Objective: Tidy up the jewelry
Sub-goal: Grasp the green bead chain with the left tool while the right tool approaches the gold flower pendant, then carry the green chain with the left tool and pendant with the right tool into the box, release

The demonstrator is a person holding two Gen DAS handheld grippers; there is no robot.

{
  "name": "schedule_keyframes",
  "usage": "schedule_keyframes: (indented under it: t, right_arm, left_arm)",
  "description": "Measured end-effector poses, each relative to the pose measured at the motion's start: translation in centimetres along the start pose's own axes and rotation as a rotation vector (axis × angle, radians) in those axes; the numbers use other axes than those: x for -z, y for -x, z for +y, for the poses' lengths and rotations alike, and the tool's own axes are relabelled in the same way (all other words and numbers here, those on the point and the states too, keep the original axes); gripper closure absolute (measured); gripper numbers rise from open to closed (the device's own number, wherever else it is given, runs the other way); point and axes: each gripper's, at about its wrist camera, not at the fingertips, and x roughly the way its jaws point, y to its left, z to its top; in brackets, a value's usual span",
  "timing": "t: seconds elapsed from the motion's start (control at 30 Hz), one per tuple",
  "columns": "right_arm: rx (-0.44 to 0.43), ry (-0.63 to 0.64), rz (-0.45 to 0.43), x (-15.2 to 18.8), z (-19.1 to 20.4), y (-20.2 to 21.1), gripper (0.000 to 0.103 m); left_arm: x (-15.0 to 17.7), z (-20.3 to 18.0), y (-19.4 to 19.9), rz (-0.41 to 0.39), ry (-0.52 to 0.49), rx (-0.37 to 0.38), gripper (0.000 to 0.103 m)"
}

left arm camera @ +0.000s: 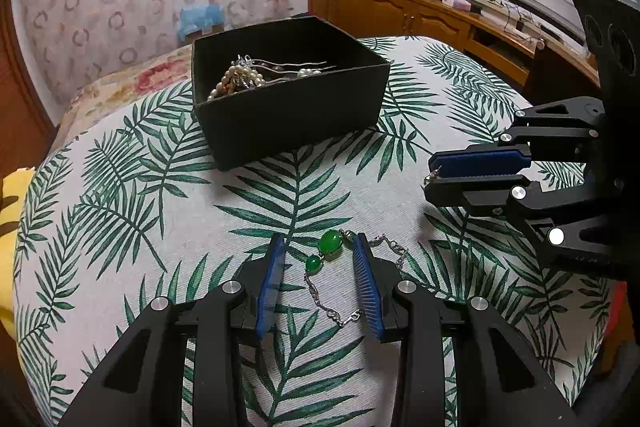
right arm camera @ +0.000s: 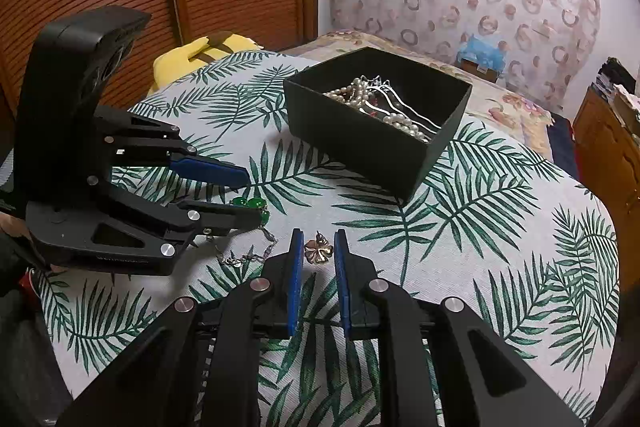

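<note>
The left gripper (left arm camera: 319, 281), jaws open, straddles a green-stone chain bracelet (left arm camera: 330, 269) lying on the leaf-print cloth (left arm camera: 160, 211). The right gripper (right arm camera: 317, 277), jaws open, brackets a small flower earring (right arm camera: 318, 251). Both are light; the chain is probably limp and best pinched at the stones, short of the black box (left arm camera: 296, 119).

box (left arm camera: 292, 123) is set on tablecloth (left arm camera: 120, 227) at 12 o'clock | pearl strands (left arm camera: 236, 79) and hairpins (left arm camera: 304, 67) are held in box | bracelet (left arm camera: 330, 247) is laid on tablecloth at 6 o'clock, between left gripper (left arm camera: 318, 247) fingers | flower earring (right arm camera: 318, 251) is laid between right gripper (right arm camera: 318, 241) fingers, at 3 o'clock of bracelet
</note>
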Motion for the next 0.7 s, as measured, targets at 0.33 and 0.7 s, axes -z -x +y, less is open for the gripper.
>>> schedule_keyframes:
  t: [0.33, 0.7]
  right_arm:
    - [0.005, -0.018, -0.016, 0.0, -0.6, 0.6, 0.086]
    - [0.030, -0.029, -0.083, -2.6, -1.7, 2.0, 0.086]
  left_arm:
    - [-0.1, -0.2, -0.1, -0.005, -0.011, -0.006, 0.097]
    - [-1.5, 0.0, 1.8, -0.080, 0.016, -0.008, 0.097]
